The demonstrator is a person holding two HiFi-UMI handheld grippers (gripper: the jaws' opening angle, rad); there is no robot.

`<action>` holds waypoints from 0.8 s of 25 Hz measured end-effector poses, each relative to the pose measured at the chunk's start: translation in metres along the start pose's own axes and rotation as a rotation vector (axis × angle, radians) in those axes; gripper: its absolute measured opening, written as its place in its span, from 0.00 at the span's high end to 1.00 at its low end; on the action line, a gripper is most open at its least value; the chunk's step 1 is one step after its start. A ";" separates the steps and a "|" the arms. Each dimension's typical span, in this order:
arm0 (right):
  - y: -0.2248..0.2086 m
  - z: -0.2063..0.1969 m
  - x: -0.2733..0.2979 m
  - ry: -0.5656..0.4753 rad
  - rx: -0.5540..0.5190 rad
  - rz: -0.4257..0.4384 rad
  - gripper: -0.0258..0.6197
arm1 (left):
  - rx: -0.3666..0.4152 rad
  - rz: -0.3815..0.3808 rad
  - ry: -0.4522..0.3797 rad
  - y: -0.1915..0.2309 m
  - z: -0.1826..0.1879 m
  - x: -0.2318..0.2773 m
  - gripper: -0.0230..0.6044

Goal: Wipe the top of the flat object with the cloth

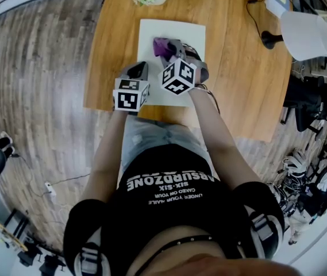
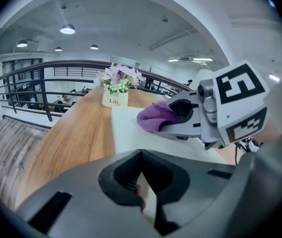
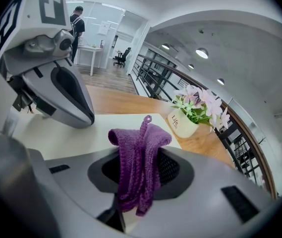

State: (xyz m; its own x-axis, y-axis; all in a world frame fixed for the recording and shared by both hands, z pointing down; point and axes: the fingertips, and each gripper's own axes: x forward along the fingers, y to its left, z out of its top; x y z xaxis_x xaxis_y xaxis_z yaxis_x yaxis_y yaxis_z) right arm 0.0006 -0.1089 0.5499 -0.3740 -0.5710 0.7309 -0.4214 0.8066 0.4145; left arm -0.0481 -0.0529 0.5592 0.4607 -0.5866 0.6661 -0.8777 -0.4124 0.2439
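- Flat white board [image 1: 170, 32] lies on the wooden surface [image 1: 232, 68], near its front edge, just in front of the person.
- Cloth [image 3: 138, 167] — purple, bunched and folded — is over the far half of the board; whether it touches the board cannot be told.
- Right tongs [image 3: 127, 209] are clamped on the cloth, which bulges up out of the jaw opening and hangs down between the jaws.
- Left tongs [image 2: 143, 195] are at the board's near left edge, with the jaws drawn close on a white sliver — apparently the board's edge.
- Flower pot [image 2: 115, 100], white with pink blooms, stands on the surface just beyond the board's far edge.
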 end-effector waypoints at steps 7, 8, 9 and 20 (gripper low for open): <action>0.013 -0.002 -0.007 0.005 -0.014 0.006 0.77 | -0.002 -0.004 -0.005 0.002 -0.002 -0.001 0.94; 0.015 -0.002 -0.008 0.006 -0.017 0.005 0.77 | -0.003 -0.003 -0.003 0.002 -0.002 -0.001 0.94; 0.018 -0.002 -0.010 0.006 -0.017 0.004 0.77 | -0.003 -0.002 -0.003 0.002 -0.002 -0.001 0.94; 0.052 -0.005 -0.029 0.005 -0.012 0.027 0.77 | 0.025 0.003 -0.030 0.002 -0.003 0.001 0.94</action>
State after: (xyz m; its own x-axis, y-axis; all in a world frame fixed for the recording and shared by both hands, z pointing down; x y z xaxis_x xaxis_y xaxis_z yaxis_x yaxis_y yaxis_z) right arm -0.0061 -0.0496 0.5530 -0.3807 -0.5480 0.7449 -0.4009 0.8237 0.4010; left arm -0.0501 -0.0518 0.5626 0.4621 -0.6084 0.6452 -0.8758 -0.4276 0.2240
